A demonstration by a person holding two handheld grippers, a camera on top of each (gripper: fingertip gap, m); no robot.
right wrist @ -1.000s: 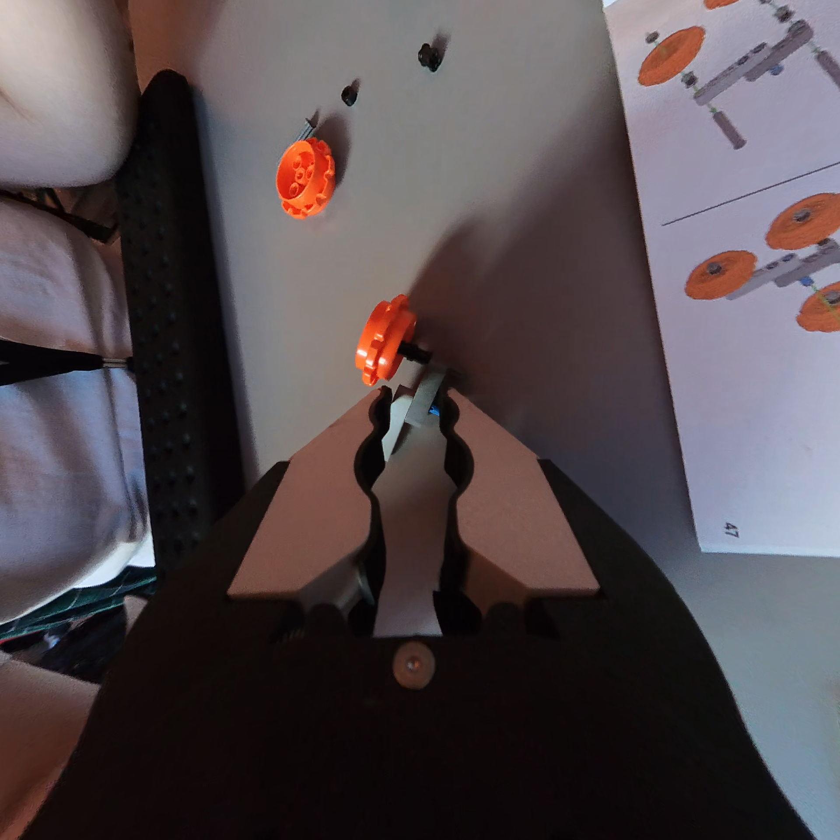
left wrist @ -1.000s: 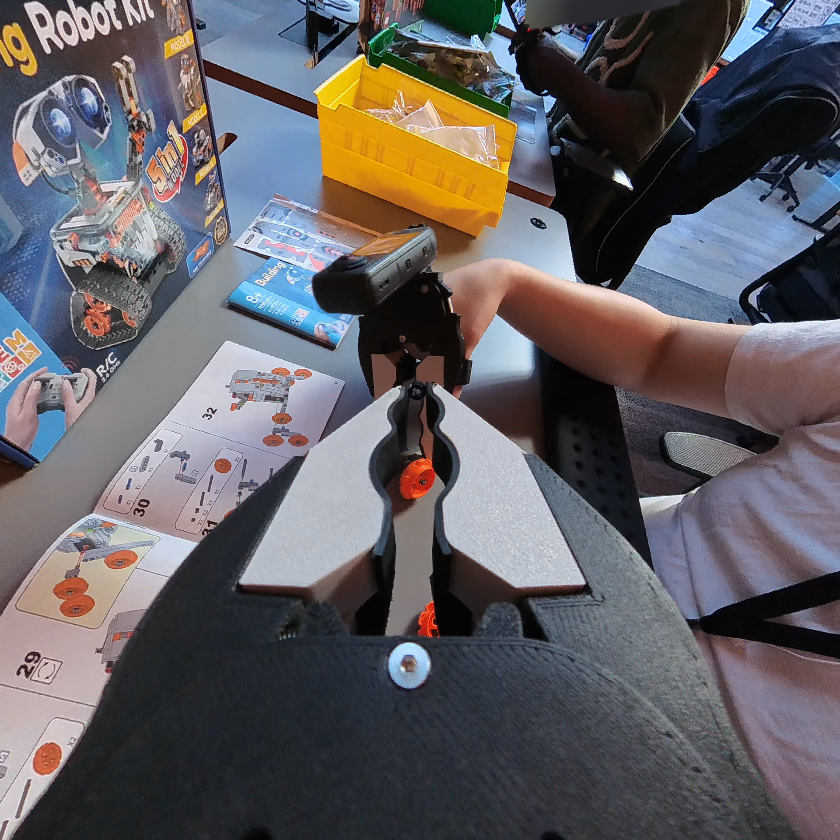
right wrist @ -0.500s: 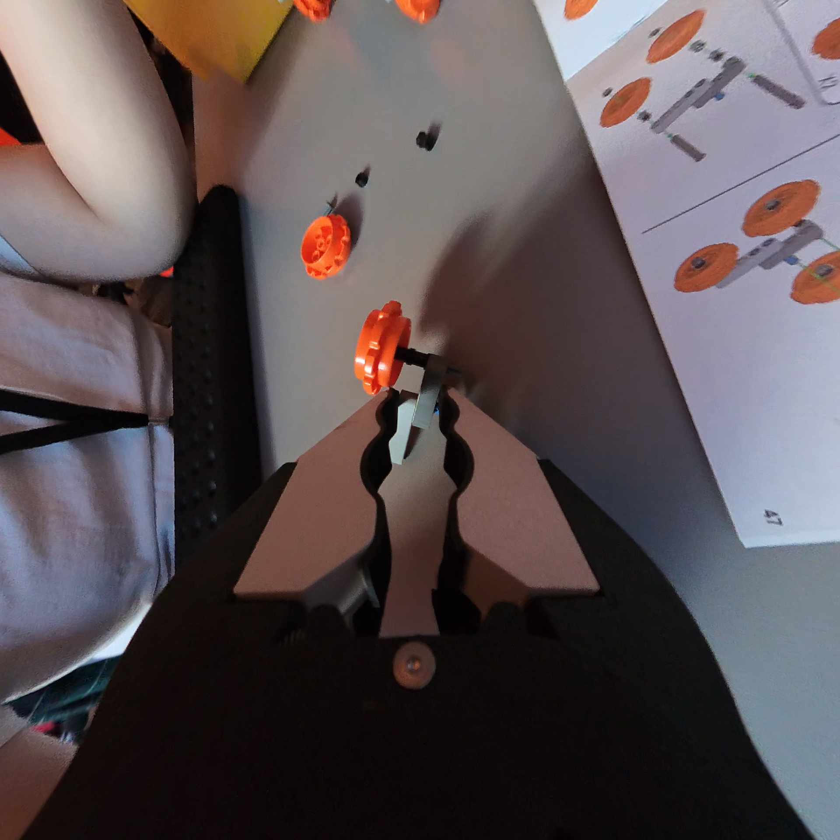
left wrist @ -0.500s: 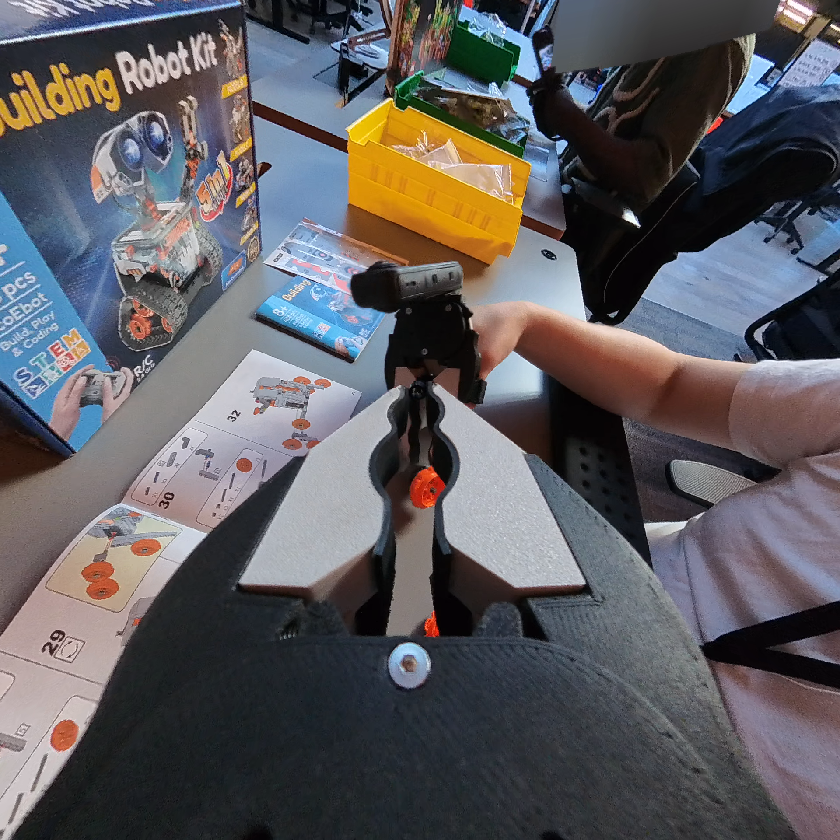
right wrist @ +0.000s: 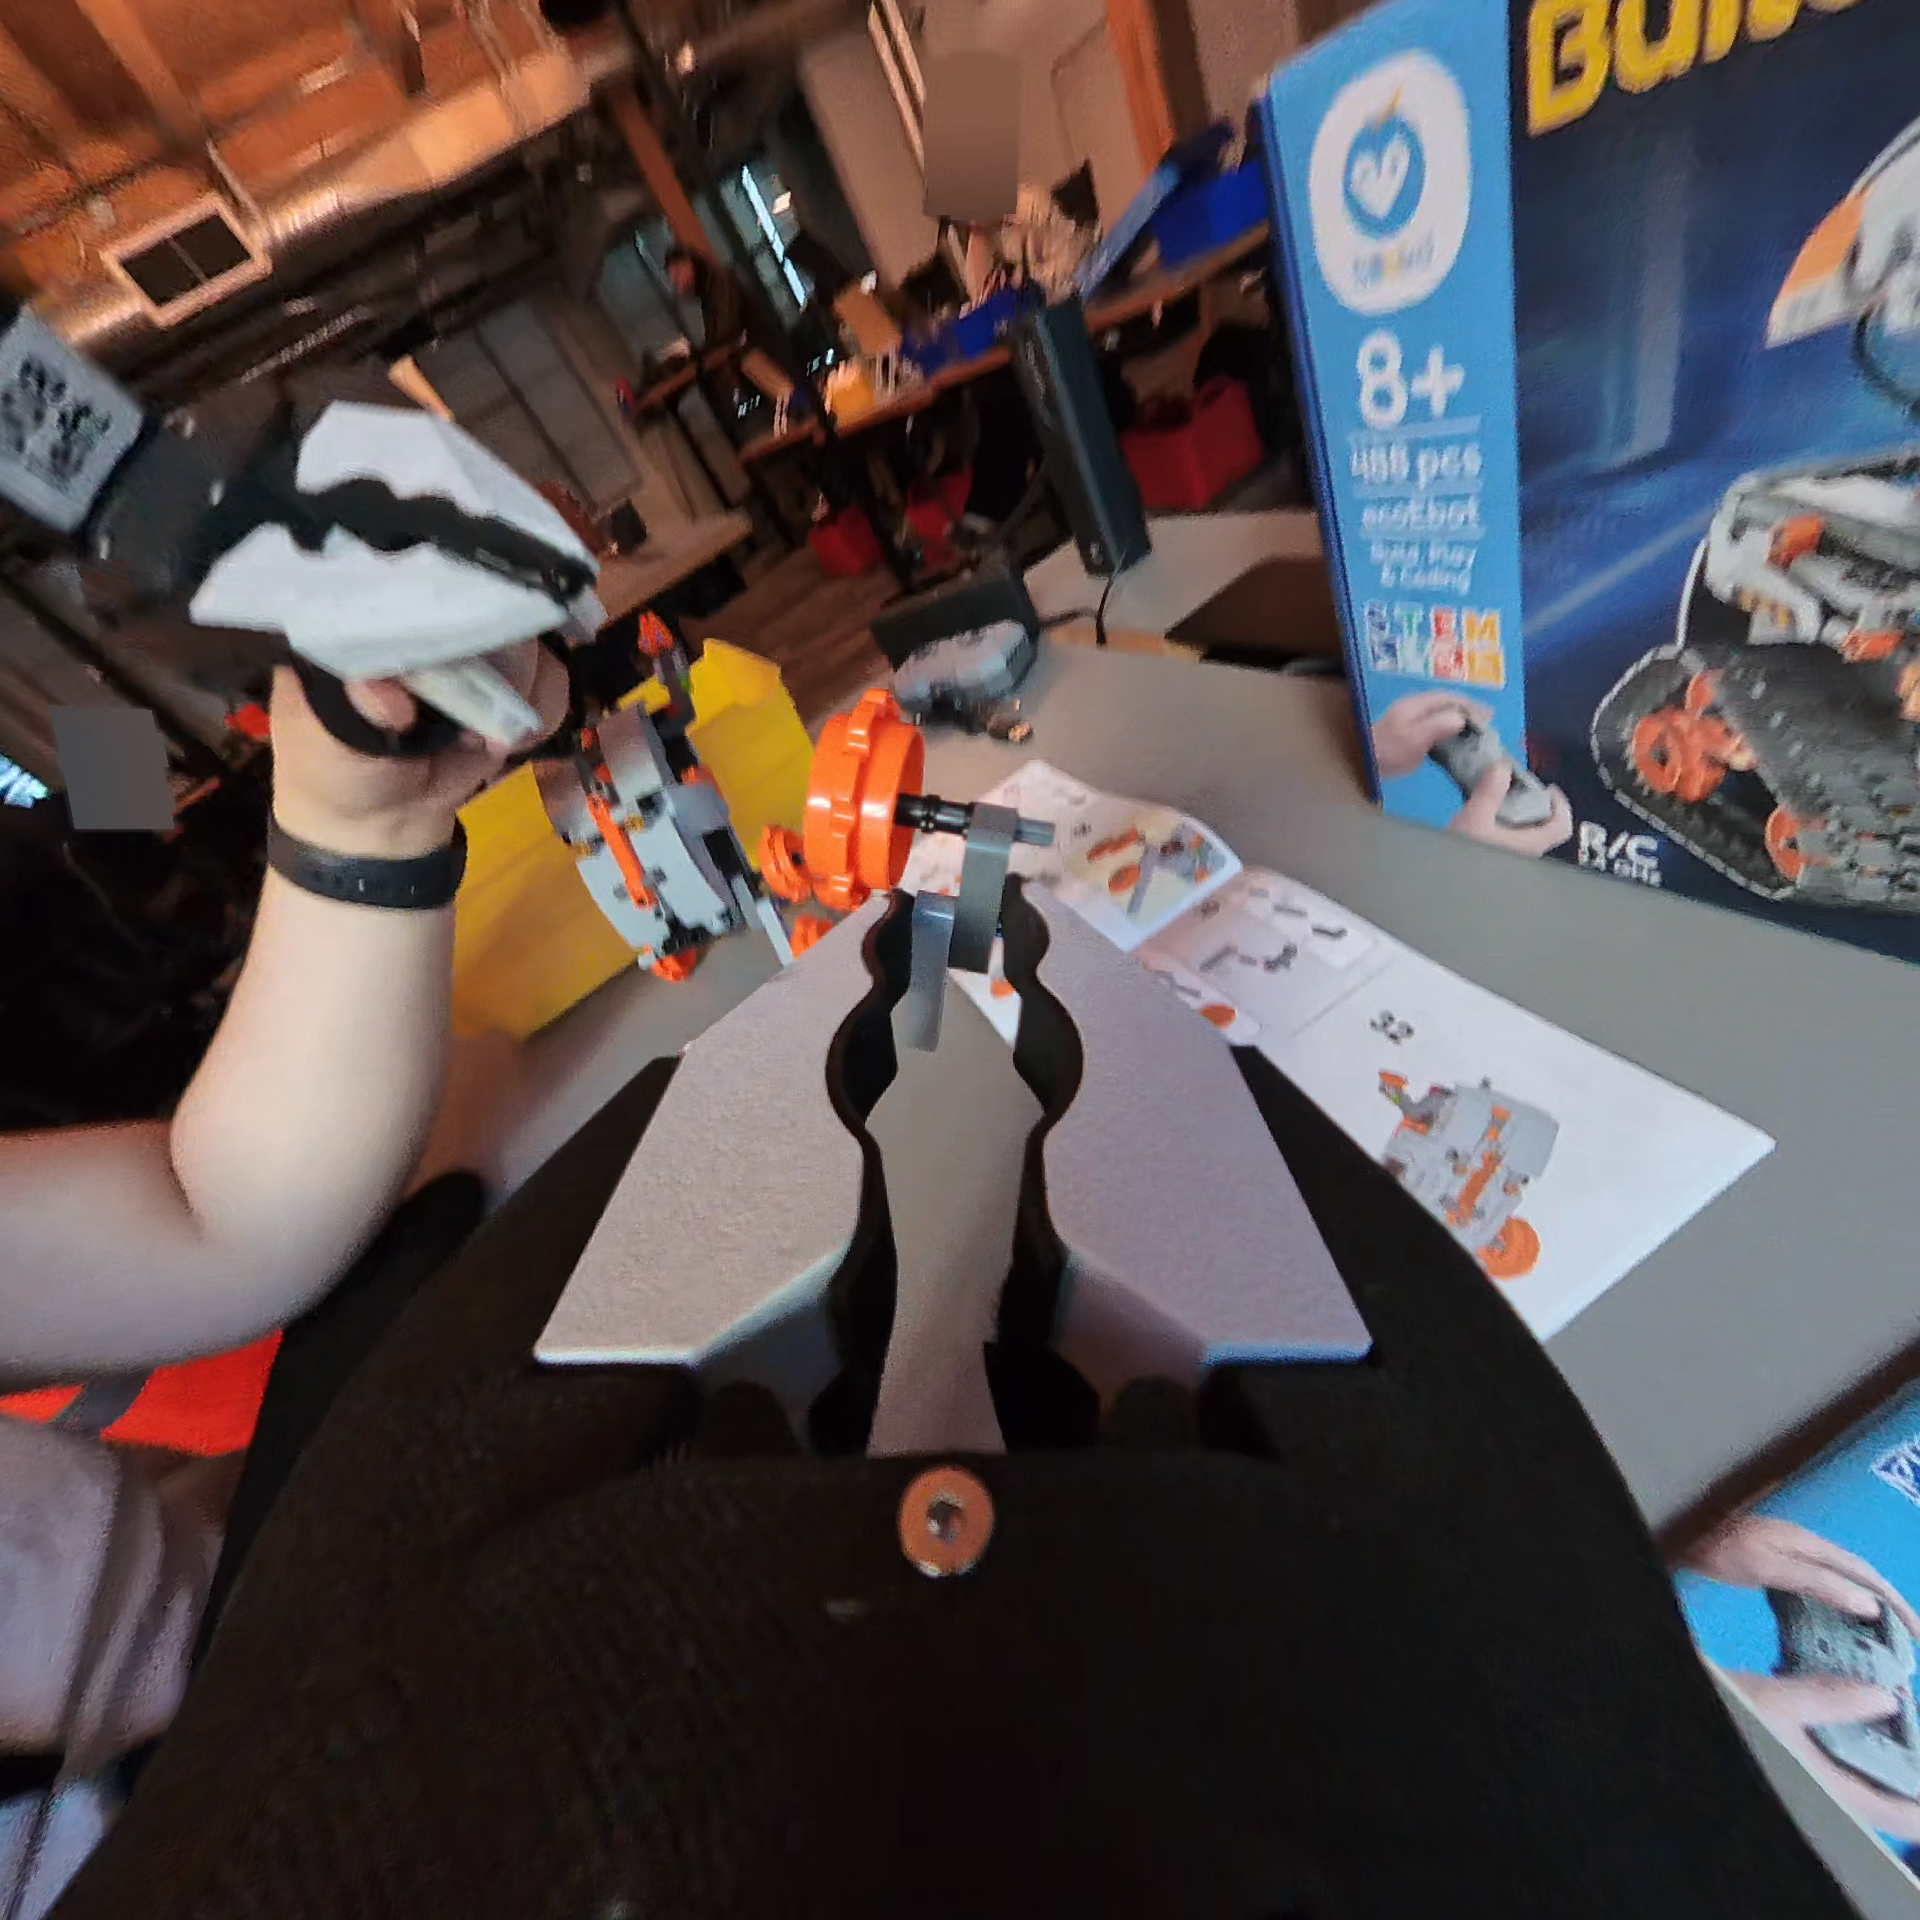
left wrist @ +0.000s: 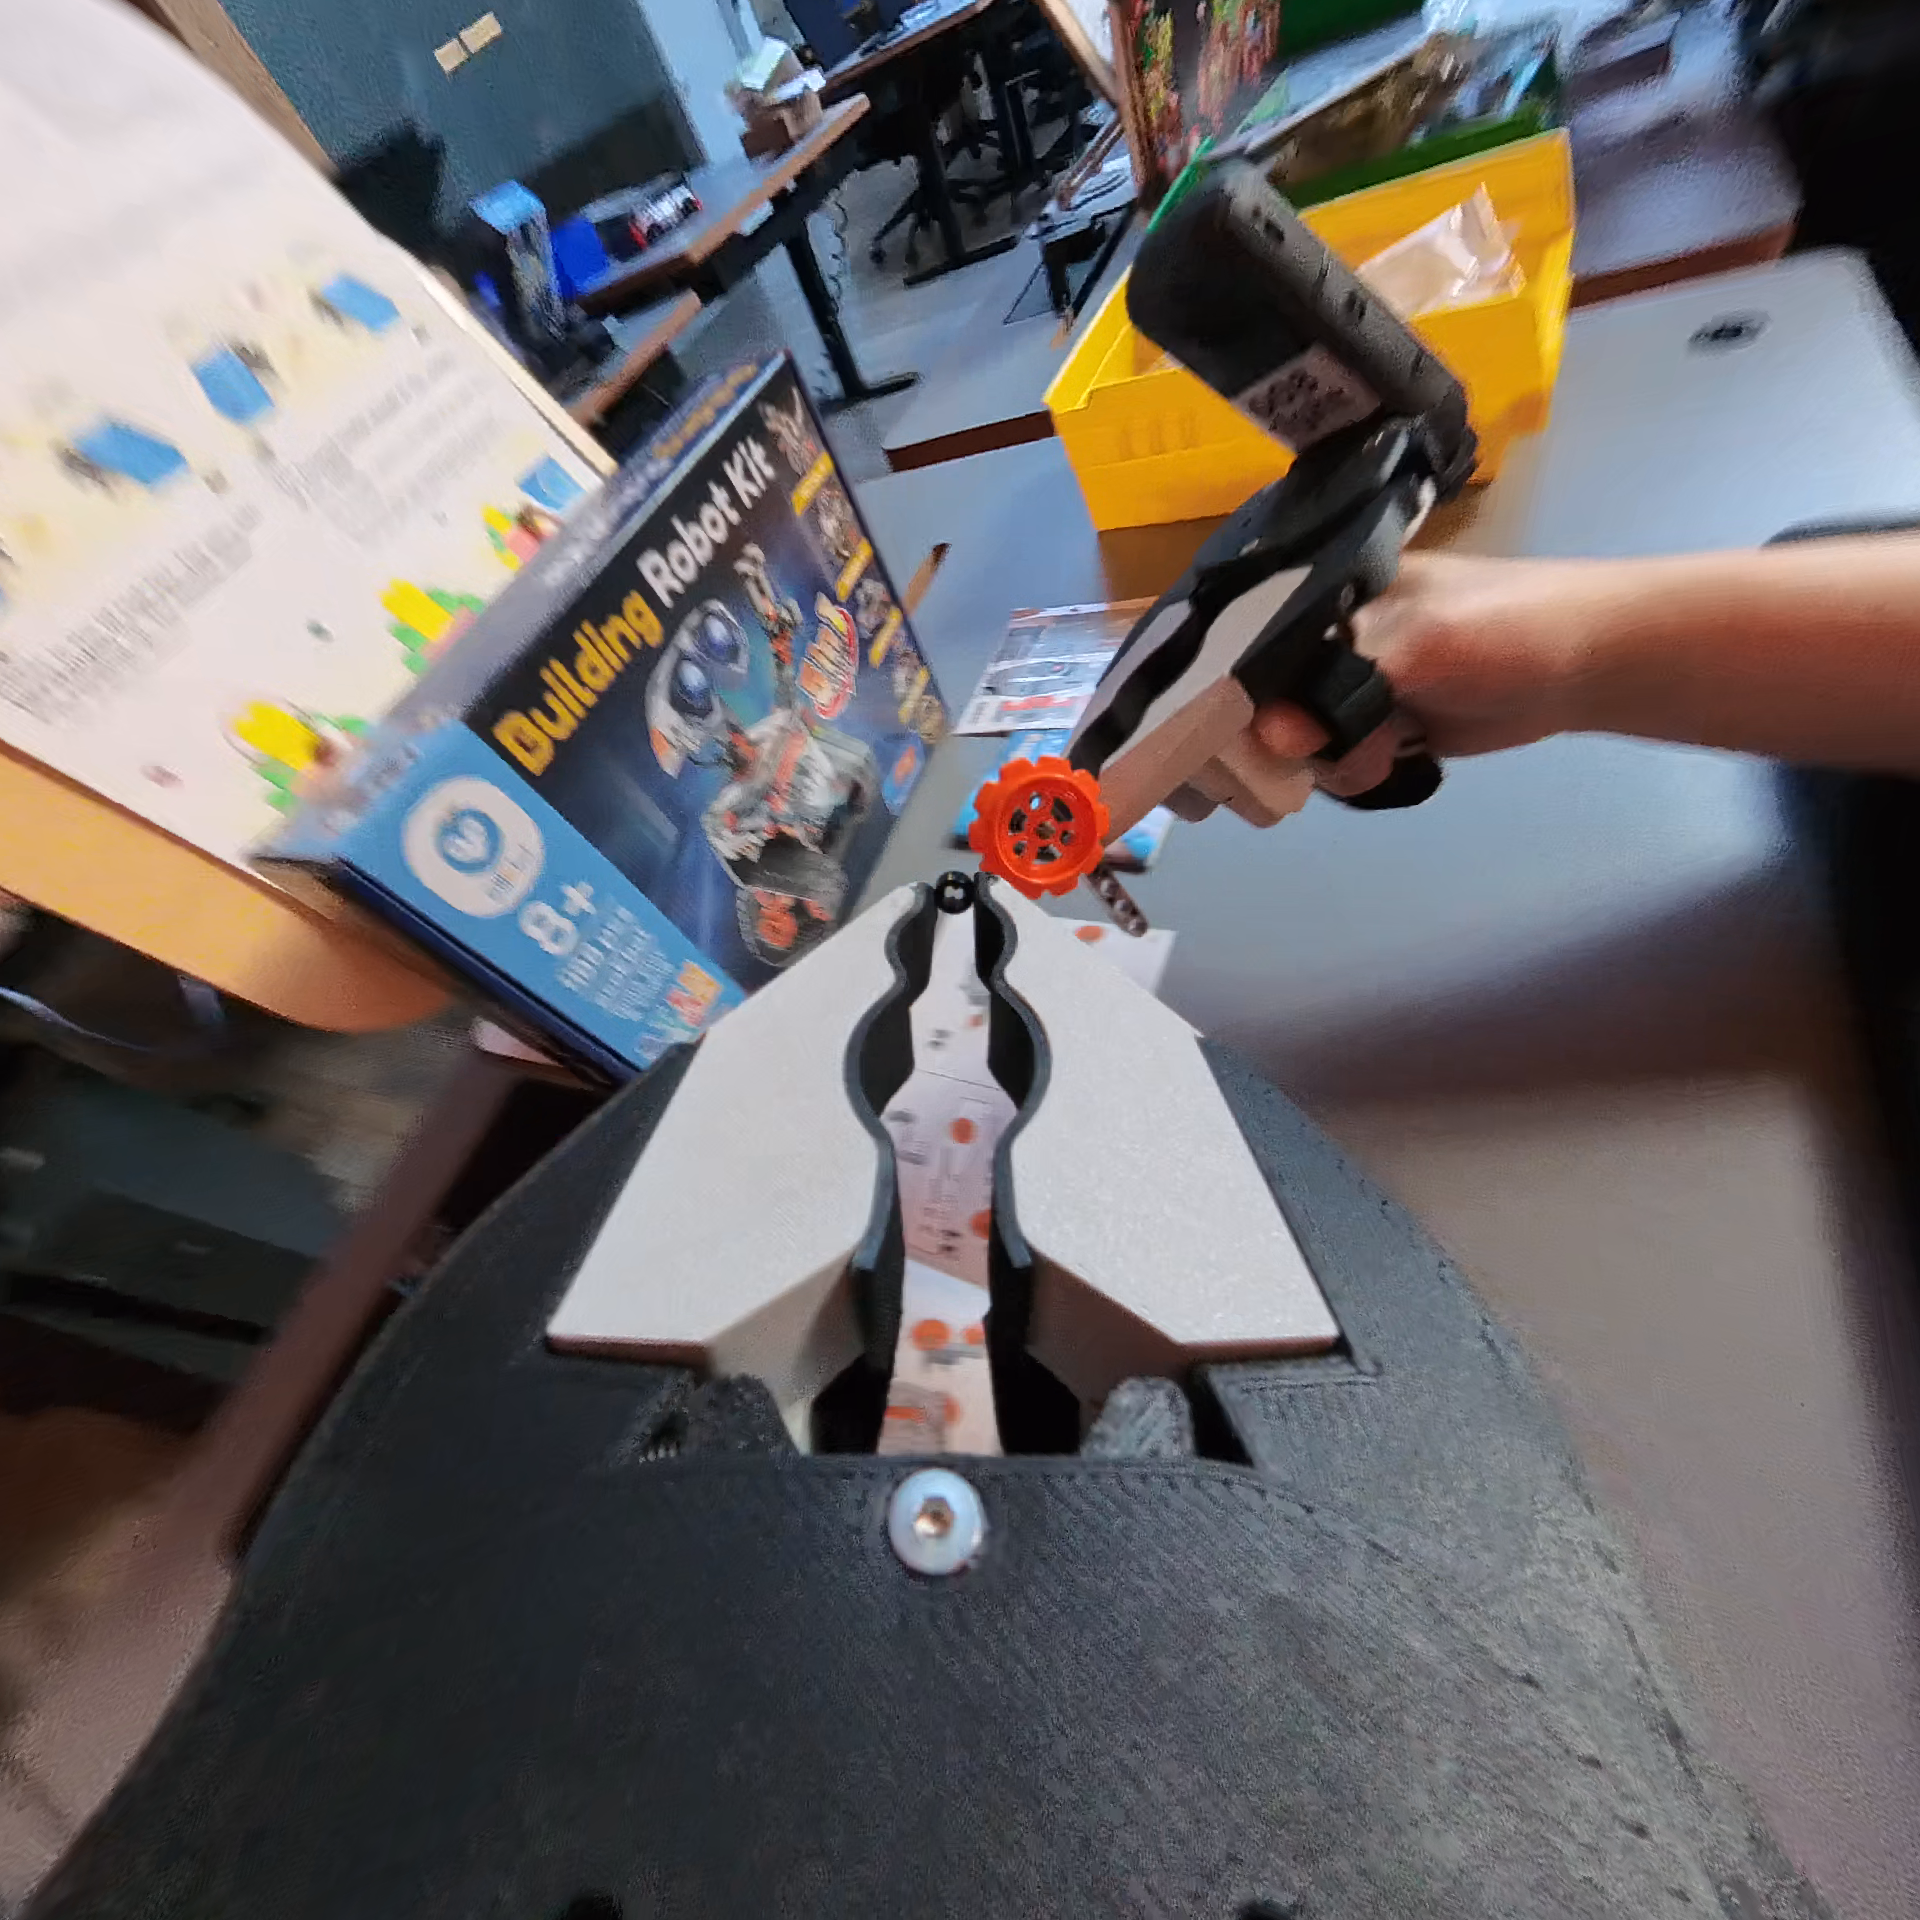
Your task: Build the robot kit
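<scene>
My right gripper (right wrist: 951, 914) is shut on a grey beam (right wrist: 977, 883). The beam carries an orange wheel (right wrist: 862, 795) on a black axle, held in the air above the grey table (right wrist: 1558, 914). In the left wrist view the right gripper (left wrist: 1101, 821) comes in from the right, and the orange wheel (left wrist: 1039, 826) hangs just right of and above my left tips. My left gripper (left wrist: 954, 896) is shut on a small black pin (left wrist: 952, 891). The left gripper (right wrist: 395, 561) also shows at the upper left of the right wrist view, held in a hand.
A robot kit box (left wrist: 707, 707) stands on the left of the table and shows large in the right wrist view (right wrist: 1662, 416). An open instruction booklet (right wrist: 1455, 1091) lies flat. A part-built grey and orange model (right wrist: 655, 831) sits by a yellow bin (right wrist: 520, 914). Another yellow bin (left wrist: 1299, 416) stands at the back.
Both grippers have lifted off the table and tilted up towards the room. The right gripper has carried the wheel assembly up next to the left gripper's tips.
</scene>
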